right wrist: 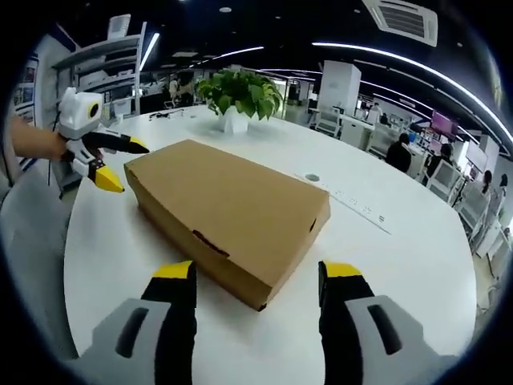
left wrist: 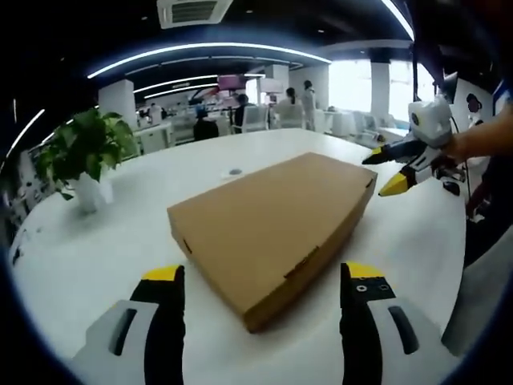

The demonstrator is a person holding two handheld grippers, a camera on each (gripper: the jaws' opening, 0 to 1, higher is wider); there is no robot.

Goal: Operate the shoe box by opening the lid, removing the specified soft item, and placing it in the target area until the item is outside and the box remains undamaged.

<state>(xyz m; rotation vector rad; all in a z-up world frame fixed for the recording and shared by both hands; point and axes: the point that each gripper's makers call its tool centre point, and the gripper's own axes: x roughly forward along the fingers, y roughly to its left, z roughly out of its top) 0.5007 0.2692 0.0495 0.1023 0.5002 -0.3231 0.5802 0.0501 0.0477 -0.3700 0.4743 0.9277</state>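
Observation:
A flat brown cardboard shoe box [left wrist: 272, 220] lies with its lid down on a round white table [left wrist: 120, 241]. Whatever it holds is hidden. My left gripper [left wrist: 263, 273] is open, its yellow-tipped jaws wide apart just short of the box's near corner. The right gripper [left wrist: 383, 172], held by a hand, hovers open at the box's far right corner. In the right gripper view the box [right wrist: 228, 212] lies ahead of my open right gripper [right wrist: 257, 270], and the left gripper [right wrist: 123, 164] hangs open beside the box's far left end.
A potted green plant [left wrist: 84, 152] in a white pot stands on the table beyond the box [right wrist: 240, 96]. A small round cable port [right wrist: 312, 177] sits in the tabletop [right wrist: 401, 265]. Office desks, chairs and several people fill the background.

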